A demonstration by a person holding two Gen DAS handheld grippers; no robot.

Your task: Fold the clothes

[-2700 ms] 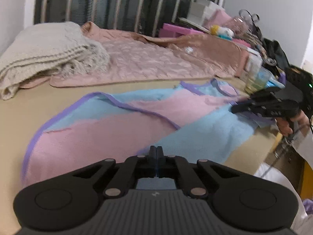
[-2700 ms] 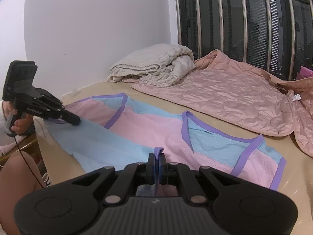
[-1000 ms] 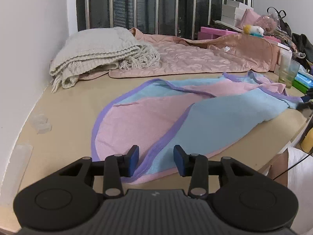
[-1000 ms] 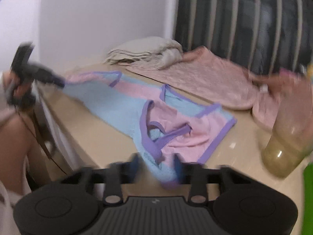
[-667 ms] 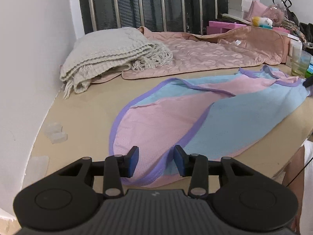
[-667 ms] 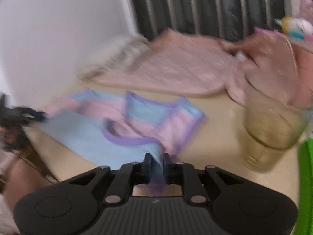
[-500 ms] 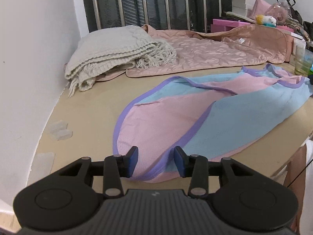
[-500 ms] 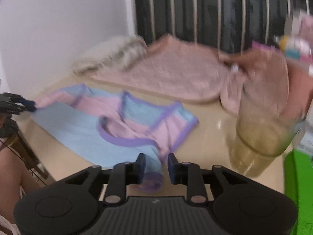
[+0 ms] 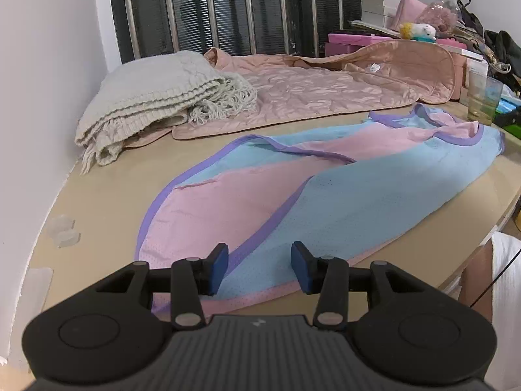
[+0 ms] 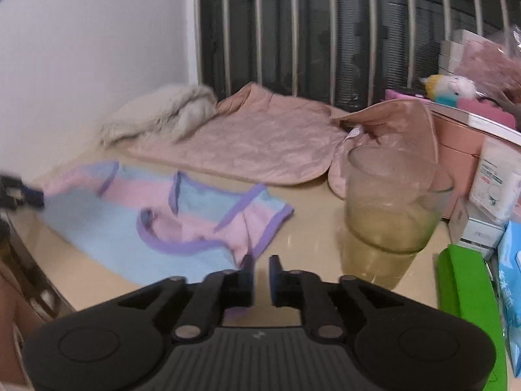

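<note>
A pink and light-blue sleeveless top with purple trim (image 9: 325, 195) lies folded lengthwise on the beige table (image 9: 107, 195). It also shows in the right wrist view (image 10: 182, 218). My left gripper (image 9: 259, 267) is open and empty, just above the garment's hem end. My right gripper (image 10: 260, 275) is open with a narrow gap, empty, at the garment's strap end. The left gripper's tip (image 10: 29, 195) shows at the far left of the right wrist view.
A folded cream knit blanket (image 9: 156, 97) and a pink quilted garment (image 9: 325, 88) lie at the back. A glass of yellowish liquid (image 10: 387, 218) stands right beside my right gripper. Boxes (image 10: 491, 195) and a green object (image 10: 469, 293) crowd the right edge.
Both grippers have let go of the garment, which now lies folded on the table. The right gripper shut on the strap end, then opened slightly. The left stays open near the hem.
</note>
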